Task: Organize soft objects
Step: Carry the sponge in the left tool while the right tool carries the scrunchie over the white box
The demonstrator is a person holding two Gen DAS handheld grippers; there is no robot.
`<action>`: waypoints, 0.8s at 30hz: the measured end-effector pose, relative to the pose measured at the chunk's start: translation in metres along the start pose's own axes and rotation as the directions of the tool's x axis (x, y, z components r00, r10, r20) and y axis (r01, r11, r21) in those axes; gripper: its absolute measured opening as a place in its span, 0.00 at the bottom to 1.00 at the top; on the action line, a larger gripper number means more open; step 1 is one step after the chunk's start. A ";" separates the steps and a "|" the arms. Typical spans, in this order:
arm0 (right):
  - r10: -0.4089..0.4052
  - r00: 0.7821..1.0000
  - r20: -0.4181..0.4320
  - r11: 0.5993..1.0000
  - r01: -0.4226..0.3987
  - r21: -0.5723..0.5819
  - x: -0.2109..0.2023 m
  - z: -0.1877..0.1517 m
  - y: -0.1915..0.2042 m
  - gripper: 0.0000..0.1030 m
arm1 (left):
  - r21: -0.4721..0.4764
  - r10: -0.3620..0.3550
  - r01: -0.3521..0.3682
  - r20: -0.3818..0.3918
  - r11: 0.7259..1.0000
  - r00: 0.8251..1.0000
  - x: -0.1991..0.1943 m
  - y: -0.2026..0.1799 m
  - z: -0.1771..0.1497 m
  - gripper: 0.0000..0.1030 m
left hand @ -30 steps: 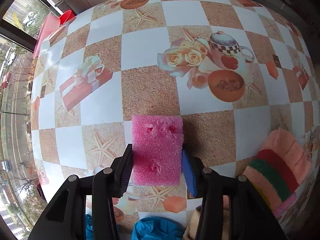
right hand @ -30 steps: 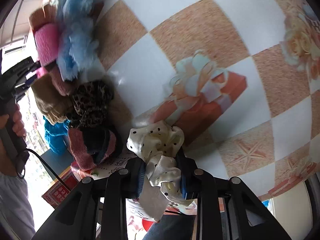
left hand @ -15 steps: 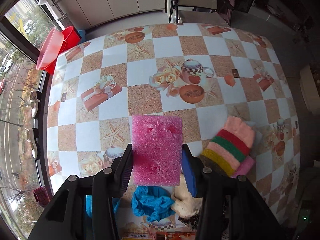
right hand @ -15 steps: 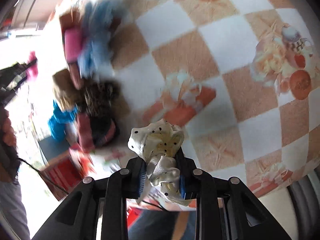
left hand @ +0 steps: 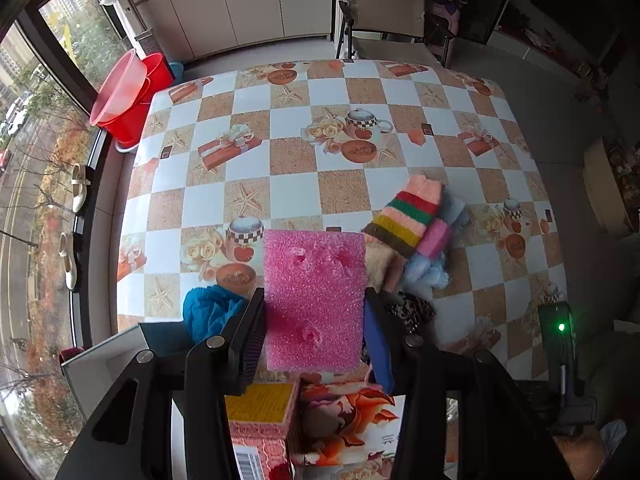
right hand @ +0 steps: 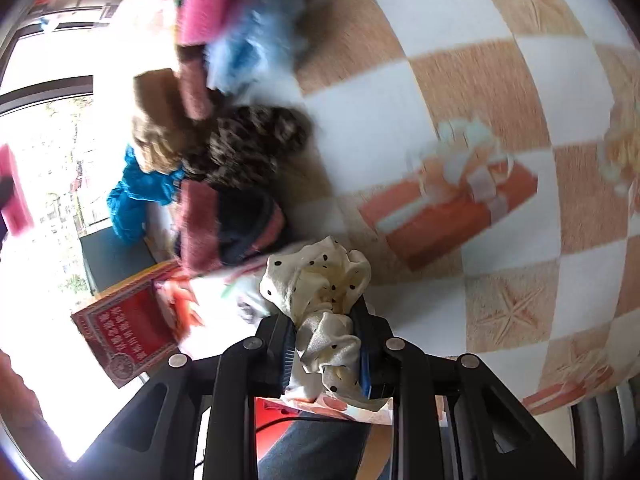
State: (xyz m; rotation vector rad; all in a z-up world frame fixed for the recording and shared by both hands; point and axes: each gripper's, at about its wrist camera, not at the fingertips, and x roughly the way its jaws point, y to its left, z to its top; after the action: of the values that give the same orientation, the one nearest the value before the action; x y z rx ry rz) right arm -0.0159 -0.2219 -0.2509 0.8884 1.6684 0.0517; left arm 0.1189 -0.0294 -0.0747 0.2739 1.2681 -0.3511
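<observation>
My left gripper (left hand: 314, 312) is shut on a pink sponge (left hand: 315, 296) and holds it high above the checkered table (left hand: 352, 88). Below it lies a pile of soft things: a striped cloth (left hand: 408, 216), a pale blue fluffy piece (left hand: 430, 268), a teal cloth (left hand: 210, 308) and a leopard-print piece (left hand: 414, 308). My right gripper (right hand: 325, 316) is shut on a cream polka-dot scrunchie (right hand: 320, 280), near the table's edge. The same pile shows blurred in the right wrist view: leopard-print piece (right hand: 256, 144), teal cloth (right hand: 136, 196), maroon and navy cloth (right hand: 228, 228).
A red patterned box (right hand: 128, 332) stands at the table's near edge, also in the left wrist view (left hand: 264, 412). Red buckets (left hand: 128, 92) stand on the floor left of the table. A chair (left hand: 384, 16) is behind the table.
My left gripper has risen high and pulled back with the pink sponge; the whole table now shows. My right gripper has swung about with the scrunchie and is now closer to the table again.
</observation>
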 end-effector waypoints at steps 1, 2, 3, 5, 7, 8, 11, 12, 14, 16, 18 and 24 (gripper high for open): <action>0.001 1.000 0.007 1.000 -0.001 -0.011 -0.007 -0.004 0.002 0.27 | -0.002 -0.004 0.004 0.000 1.000 1.000 -0.004 -0.002 -0.007 0.48; -0.004 1.000 0.014 1.000 0.004 -0.025 -0.011 -0.005 0.007 0.27 | -0.004 -0.008 0.008 0.002 1.000 1.000 -0.008 -0.004 -0.013 0.48; -0.010 1.000 0.021 0.999 0.011 -0.043 -0.016 -0.008 0.011 0.27 | -0.003 -0.010 0.010 0.002 1.000 1.000 -0.011 -0.006 -0.019 0.48; -0.028 0.999 0.042 0.996 0.031 -0.078 -0.024 -0.014 0.026 0.27 | -0.004 -0.011 0.012 0.003 1.000 1.000 -0.019 -0.011 -0.030 0.48; -0.032 0.997 0.069 0.994 0.039 -0.101 -0.039 -0.022 0.032 0.27 | -0.010 -0.017 0.017 0.010 1.000 1.000 -0.026 -0.015 -0.038 0.48; -0.033 0.996 0.083 0.993 0.042 -0.108 -0.045 -0.022 0.038 0.27 | -0.013 -0.014 0.014 0.016 1.000 1.000 -0.030 -0.017 -0.041 0.48; -0.025 0.992 0.124 0.988 0.043 -0.147 -0.067 -0.024 0.054 0.27 | -0.029 0.003 -0.002 0.037 1.000 0.999 -0.042 -0.018 -0.047 0.48; -0.015 0.991 0.134 0.986 0.038 -0.163 -0.074 -0.028 0.060 0.27 | -0.039 0.010 -0.008 0.045 0.999 0.999 -0.046 -0.017 -0.049 0.48; -0.007 0.988 0.153 0.981 0.037 -0.192 -0.088 -0.020 0.079 0.27 | -0.064 0.021 -0.017 0.056 0.998 0.998 -0.055 -0.013 -0.053 0.48; 0.002 0.985 0.170 0.973 0.037 -0.229 -0.103 -0.030 0.086 0.27 | -0.094 0.029 -0.023 0.067 0.995 0.997 -0.063 -0.007 -0.059 0.48; 0.010 0.983 0.183 0.963 0.039 -0.266 -0.118 -0.043 0.093 0.27 | -0.129 0.047 -0.037 0.075 0.991 0.996 -0.071 0.002 -0.066 0.48; 0.031 0.985 0.172 0.931 0.034 -0.363 -0.126 -0.057 0.126 0.27 | -0.253 0.116 -0.091 0.088 0.963 0.989 -0.094 0.033 -0.096 0.48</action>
State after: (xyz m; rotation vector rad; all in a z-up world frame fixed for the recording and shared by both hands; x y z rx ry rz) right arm 0.0036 -0.1809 -0.0695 0.5906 1.4329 0.2675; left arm 0.0243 0.0484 -0.0112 0.1058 1.1776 -0.1121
